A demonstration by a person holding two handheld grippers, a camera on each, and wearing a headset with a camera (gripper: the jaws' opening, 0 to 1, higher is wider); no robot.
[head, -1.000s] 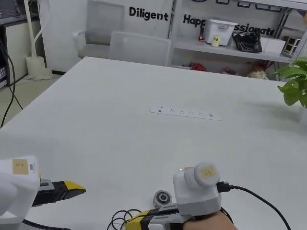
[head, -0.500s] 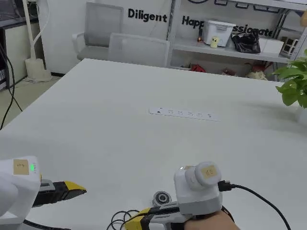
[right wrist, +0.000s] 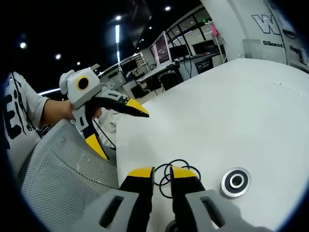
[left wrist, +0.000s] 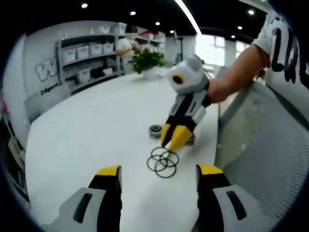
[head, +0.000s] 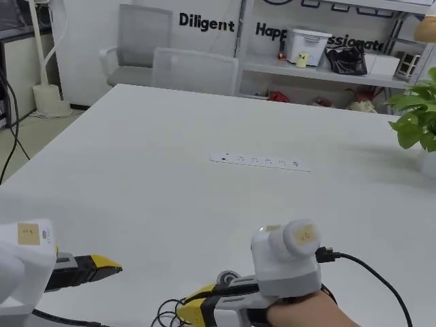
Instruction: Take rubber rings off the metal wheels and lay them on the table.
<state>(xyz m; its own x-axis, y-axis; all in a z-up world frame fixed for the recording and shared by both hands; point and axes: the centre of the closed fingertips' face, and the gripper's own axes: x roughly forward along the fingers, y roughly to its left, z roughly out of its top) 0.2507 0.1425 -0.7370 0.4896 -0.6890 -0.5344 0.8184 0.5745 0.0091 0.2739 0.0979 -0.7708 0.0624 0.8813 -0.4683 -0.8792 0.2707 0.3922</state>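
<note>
Where the rubber rings (left wrist: 164, 162) lay in a loose black heap on the table (head: 204, 204), a metal wheel (right wrist: 236, 181) sat just beside them. The right gripper (right wrist: 161, 173) pointed its tips at the rings, jaws drawn almost together; whether they pinched one could not be told. The left gripper (left wrist: 158, 170) faced the rings from nearby, jaws spread wide and empty.

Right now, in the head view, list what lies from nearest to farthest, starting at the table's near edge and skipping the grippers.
rubber rings → metal wheel → power strip → chairs beyond the table's far edge → shelf at the back wall
</note>
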